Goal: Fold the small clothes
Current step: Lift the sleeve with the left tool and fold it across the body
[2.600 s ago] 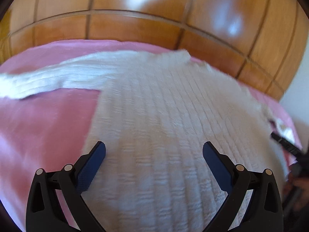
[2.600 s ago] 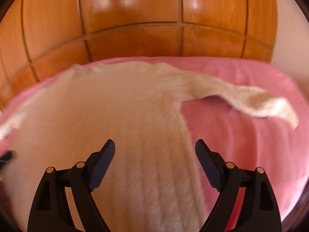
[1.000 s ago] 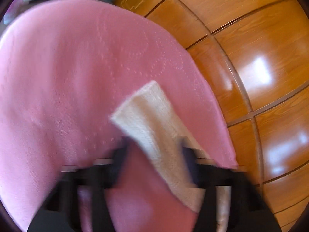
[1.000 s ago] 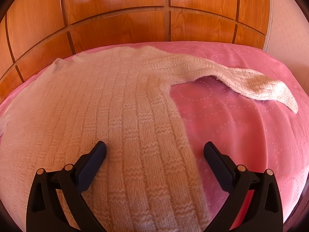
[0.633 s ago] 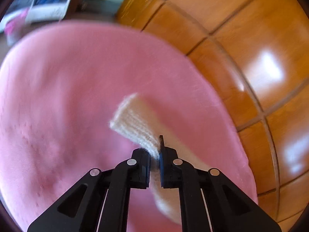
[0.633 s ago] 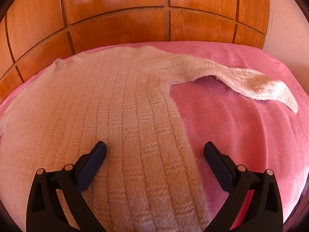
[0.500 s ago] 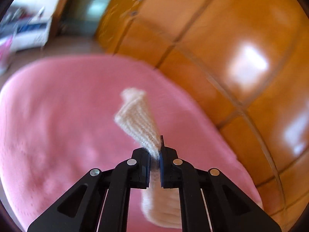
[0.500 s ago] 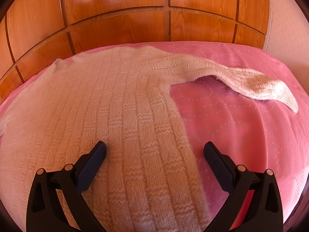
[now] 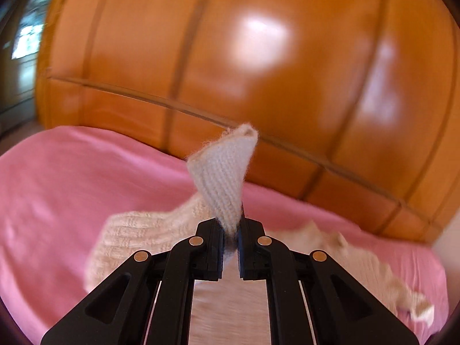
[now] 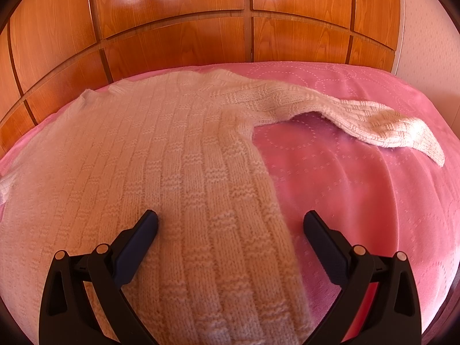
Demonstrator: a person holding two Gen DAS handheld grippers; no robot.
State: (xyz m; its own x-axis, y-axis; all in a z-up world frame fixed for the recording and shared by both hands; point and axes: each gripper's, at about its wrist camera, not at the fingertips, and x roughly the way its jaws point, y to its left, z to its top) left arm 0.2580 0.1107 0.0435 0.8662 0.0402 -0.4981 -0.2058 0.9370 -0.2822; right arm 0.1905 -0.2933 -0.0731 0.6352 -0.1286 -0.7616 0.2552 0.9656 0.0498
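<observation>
In the left wrist view, the left gripper [image 9: 230, 231], black with two hinged fingers, is sitting at the lower centre of the frame with its jaws closed down onto the ribbed cuff of the left sleeve [image 9: 222, 178] of a cream knitted sweater [image 10: 138, 172]. The jaws have just been closing, and the cuff is pinched between them, standing up above the fingertips in a twisted fold against the background. Below and to the left of the fingers, the rest of that sleeve is trailing down onto the pink quilted bedspread [image 9: 57, 184]. More of the knit is showing, blurred, at the lower right of the same frame. A glossy orange-brown wooden panelled headboard [image 9: 258, 57] is filling the upper part of the view.

In the right wrist view, the right gripper [image 10: 230, 224] is hovering at the bottom of the frame with its jaws spread wide and nothing between the dark blue pads [image 10: 141, 238]. The sweater body is lying flat across the left and centre of the frame, with its right edge running between the two fingers. The other sleeve [image 10: 359, 118] is stretching out toward the right edge, lying on the bedspread. The wooden headboard is crossing the top of this view too.
</observation>
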